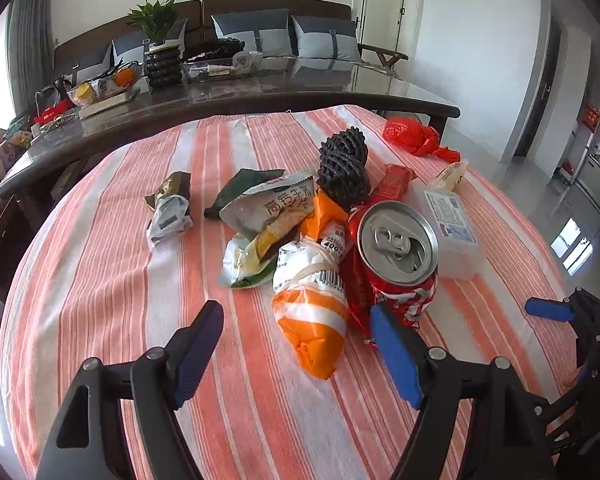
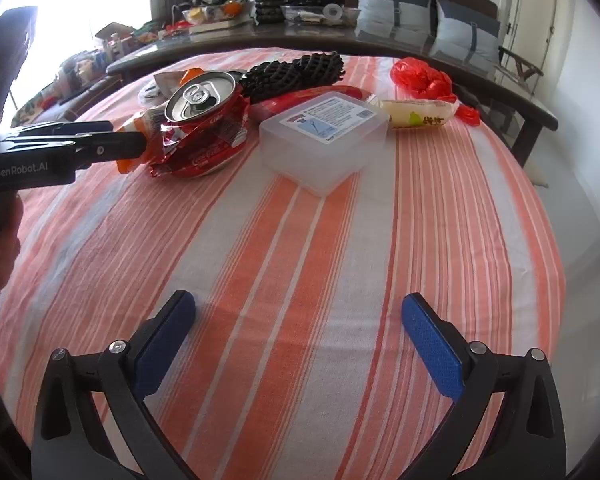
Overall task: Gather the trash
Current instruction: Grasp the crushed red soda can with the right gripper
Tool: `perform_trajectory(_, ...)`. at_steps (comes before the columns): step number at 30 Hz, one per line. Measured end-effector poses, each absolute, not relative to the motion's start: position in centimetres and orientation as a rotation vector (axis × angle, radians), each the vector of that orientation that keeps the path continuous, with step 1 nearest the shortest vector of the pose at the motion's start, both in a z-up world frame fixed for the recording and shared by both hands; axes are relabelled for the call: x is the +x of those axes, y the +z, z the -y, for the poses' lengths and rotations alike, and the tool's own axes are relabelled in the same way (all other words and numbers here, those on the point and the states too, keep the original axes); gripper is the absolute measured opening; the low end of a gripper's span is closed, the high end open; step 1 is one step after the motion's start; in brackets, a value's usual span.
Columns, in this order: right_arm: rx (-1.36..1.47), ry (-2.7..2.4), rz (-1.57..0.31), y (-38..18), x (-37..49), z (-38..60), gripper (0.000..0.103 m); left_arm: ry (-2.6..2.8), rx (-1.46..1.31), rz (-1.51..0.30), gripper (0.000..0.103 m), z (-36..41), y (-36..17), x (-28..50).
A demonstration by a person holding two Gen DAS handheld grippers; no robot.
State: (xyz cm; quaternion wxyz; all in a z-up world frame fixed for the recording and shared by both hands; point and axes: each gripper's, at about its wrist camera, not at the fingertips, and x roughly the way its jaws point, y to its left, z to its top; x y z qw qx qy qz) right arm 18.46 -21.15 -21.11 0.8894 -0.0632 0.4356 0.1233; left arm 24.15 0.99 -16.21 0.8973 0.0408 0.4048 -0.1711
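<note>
So far little of the collecting looks done: the litter lies heaped on the orange-and-white striped cloth (image 1: 112, 288) with no bin or bag for it in either view. Taking the crushed red drinks can with its silver top (image 1: 396, 256) as the landmark, an orange-and-white plastic wrapper bound with a rubber band (image 1: 312, 304) leans against its left side, a grey-and-yellow snack packet (image 1: 268, 216) lies further left of that, and a small dark-and-white crumpled wrapper (image 1: 168, 212) sits well apart beyond it. A black foam mesh sleeve (image 1: 344, 172) stands behind the can, a frosted clear plastic box with a blue-printed label (image 1: 452, 232) rests just to its right, and a crumpled red plastic bag (image 1: 416, 136) lies far behind near the cloth's edge. The left gripper (image 1: 300, 344) stands partly spread, holding nothing; the orange wrapper lies between its blue pads and the right pad is close in front of the can, though contact cannot be judged. The right gripper (image 2: 298, 340) is spread wide over bare cloth, well short of the box, empty.
</note>
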Motion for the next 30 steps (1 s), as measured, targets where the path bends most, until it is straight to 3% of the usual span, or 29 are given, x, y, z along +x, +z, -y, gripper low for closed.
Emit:
perform_trajectory(3,-0.130,0.254,-0.903,-21.1,18.4,21.1,0.102,-0.369,0.118,-0.839,0.077,-0.5,-16.5,24.9)
perform_trajectory(4,-0.130,0.254,-0.903,-21.1,18.4,21.1,0.102,-0.374,0.126,-0.839,0.072,-0.3,-16.7,25.0)
perform_trajectory(5,-0.130,0.255,-0.903,-21.1,18.4,21.1,0.102,-0.382,0.132,-0.841,0.067,-0.2,-16.8,25.2)
perform_trajectory(7,-0.130,0.255,-0.903,-21.1,18.4,21.1,0.102,-0.397,0.134,-0.859,0.039,0.0,-17.2,25.4)
perform_trajectory(11,-0.130,0.255,-0.904,-21.1,18.4,21.1,0.102,-0.375,0.093,-0.858,0.039,-0.7,-16.9,24.7)
perform_trajectory(23,-0.128,0.258,-0.905,-21.1,18.4,21.1,0.102,-0.142,-0.070,-0.865,0.042,-6.3,-16.0,16.8)
perform_trajectory(24,-0.127,0.261,-0.906,-21.1,18.4,21.1,0.103,-0.140,-0.080,-0.872,0.044,-6.5,-16.3,16.8)
perform_trajectory(27,-0.128,0.267,-0.906,-21.0,18.3,21.0,0.102,-0.134,-0.117,-0.883,0.072,-6.9,-16.9,16.9)
perform_trajectory(30,-0.111,0.316,-0.904,-20.6,18.1,20.2,0.096,-0.128,-0.105,-0.876,0.074,-6.9,-17.3,16.9)
